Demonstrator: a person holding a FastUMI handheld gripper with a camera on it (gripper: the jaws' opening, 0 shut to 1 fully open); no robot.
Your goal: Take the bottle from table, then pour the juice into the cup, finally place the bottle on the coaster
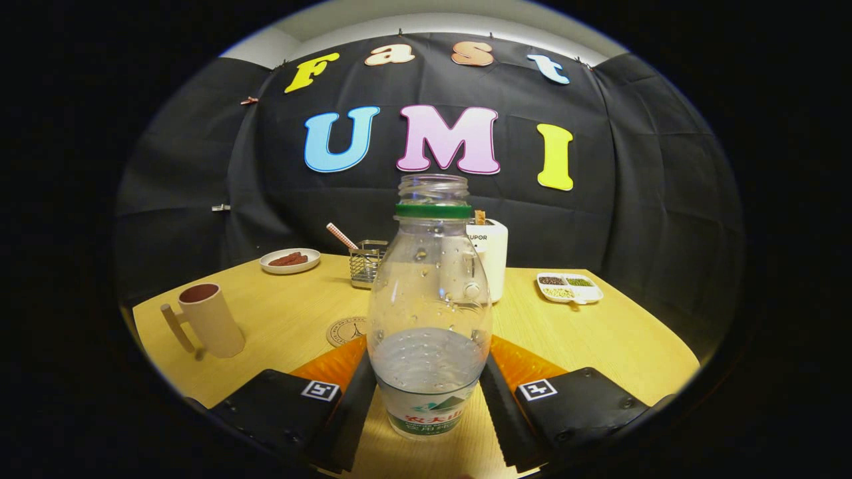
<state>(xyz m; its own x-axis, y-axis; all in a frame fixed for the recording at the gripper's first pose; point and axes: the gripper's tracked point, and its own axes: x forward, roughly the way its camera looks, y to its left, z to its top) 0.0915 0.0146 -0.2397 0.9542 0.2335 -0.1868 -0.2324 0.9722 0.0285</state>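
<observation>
Black cloth wall [632, 199] behind a light wooden table [599, 332], pale ceiling strip above.

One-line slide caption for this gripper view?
Gripper shut on the uncapped bottle standing on the table, with the cup and coaster beyond the fingers.

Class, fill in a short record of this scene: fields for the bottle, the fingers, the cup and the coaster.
bottle: clear bottle, uncapped, upright, part full
fingers: one on each side of the bottle's lower body, both against it
cup: handled cup, to the left, standing apart
coaster: round coaster, beyond the fingers, left of the bottle, nothing on it
</observation>
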